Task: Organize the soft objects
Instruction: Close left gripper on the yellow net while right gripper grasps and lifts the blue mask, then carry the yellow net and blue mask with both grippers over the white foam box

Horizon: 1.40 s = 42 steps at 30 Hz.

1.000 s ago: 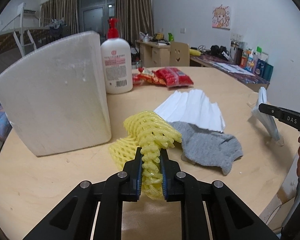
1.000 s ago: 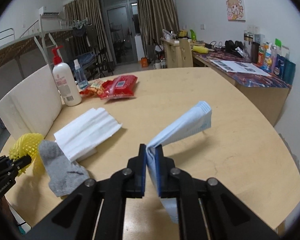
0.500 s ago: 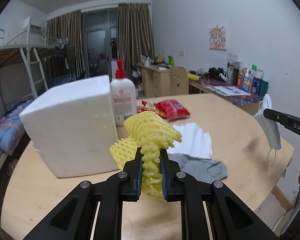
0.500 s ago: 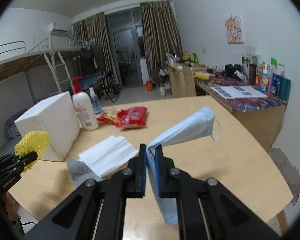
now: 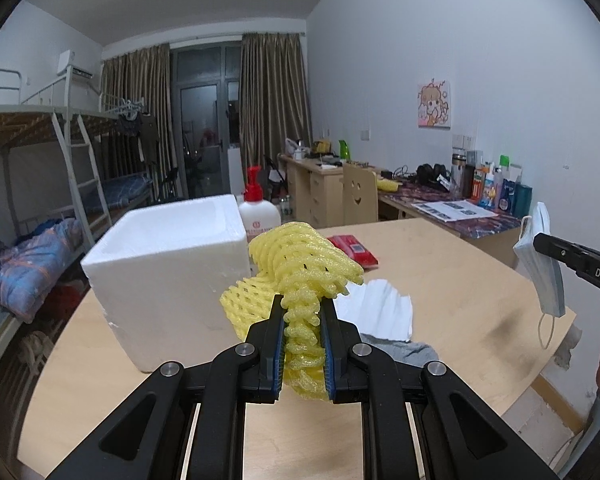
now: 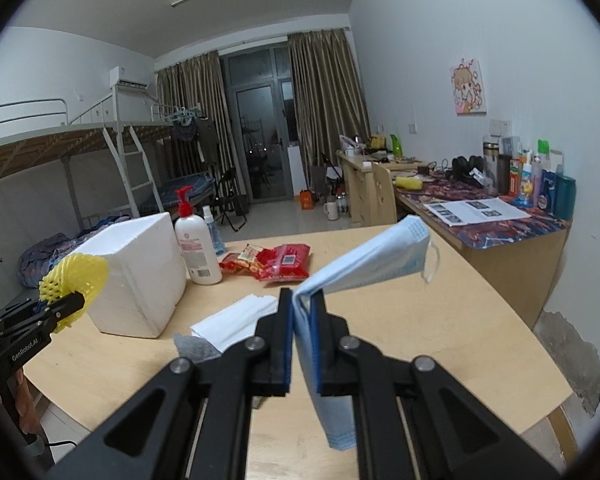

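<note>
My left gripper (image 5: 302, 320) is shut on a yellow foam net sleeve (image 5: 300, 264), held up above the round wooden table (image 5: 440, 272). My right gripper (image 6: 303, 312) is shut on a folded light-blue face mask (image 6: 372, 256), also lifted off the table. A white styrofoam box (image 5: 168, 264) stands at the left, open at the top. A folded white cloth (image 5: 380, 312) and a grey sock (image 5: 404, 350) lie on the table below the net sleeve. From the right wrist view the foam net (image 6: 76, 272) hangs in front of the box (image 6: 140, 276).
A white pump bottle (image 6: 198, 240) with a red top and red snack packets (image 6: 280, 262) sit behind the box. A desk (image 6: 496, 220) with bottles and papers runs along the right wall. A bunk bed (image 6: 60, 148) stands at the left. The table's front edge is close.
Both grippers have risen with their loads and tilted up, so the table looks lower and more of the room shows. The net sleeve left the tabletop; the mask hangs higher.
</note>
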{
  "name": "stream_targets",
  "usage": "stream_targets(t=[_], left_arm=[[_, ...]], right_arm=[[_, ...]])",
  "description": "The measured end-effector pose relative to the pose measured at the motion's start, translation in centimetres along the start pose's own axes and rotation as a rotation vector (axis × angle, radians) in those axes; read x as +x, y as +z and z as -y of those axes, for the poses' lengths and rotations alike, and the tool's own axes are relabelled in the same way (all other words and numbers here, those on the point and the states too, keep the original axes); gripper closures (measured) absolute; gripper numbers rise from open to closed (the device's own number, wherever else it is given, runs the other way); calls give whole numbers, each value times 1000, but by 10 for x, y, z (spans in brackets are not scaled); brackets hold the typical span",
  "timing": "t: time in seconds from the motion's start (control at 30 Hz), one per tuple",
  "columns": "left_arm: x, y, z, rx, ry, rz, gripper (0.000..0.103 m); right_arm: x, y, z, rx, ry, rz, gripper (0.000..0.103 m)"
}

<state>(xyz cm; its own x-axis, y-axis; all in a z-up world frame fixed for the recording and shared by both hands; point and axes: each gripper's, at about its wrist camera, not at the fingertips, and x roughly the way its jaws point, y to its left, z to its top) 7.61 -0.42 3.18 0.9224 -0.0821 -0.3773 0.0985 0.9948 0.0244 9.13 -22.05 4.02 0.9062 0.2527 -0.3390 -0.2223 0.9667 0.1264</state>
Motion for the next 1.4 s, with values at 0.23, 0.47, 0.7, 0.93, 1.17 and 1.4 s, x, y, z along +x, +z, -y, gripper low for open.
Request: stream_targets(t=[0.23,0.47,0.7,0.93,1.17,1.4], left_arm=[[-12,2,-11,-6,27,13,87],[-22,5,-26,-21,84,25,87],[-33,0,-55,-56,149,18,87],[-46,-3,-82,-89,223,17,87],[-58,-6,-108,-126,299,19,87],[-68,-11,-122,-143,323,22,87]], right_arm=[[3,5,-16,-21,39,8,93],[10,9,-37,-53,100,9,93],[24,12,-69,-101,188,2,93],[38,15,-103,-149,301,-14,93],[52,17,-143,-204,418,-33,93],[55,17,-162,-238,490,-43,93]])
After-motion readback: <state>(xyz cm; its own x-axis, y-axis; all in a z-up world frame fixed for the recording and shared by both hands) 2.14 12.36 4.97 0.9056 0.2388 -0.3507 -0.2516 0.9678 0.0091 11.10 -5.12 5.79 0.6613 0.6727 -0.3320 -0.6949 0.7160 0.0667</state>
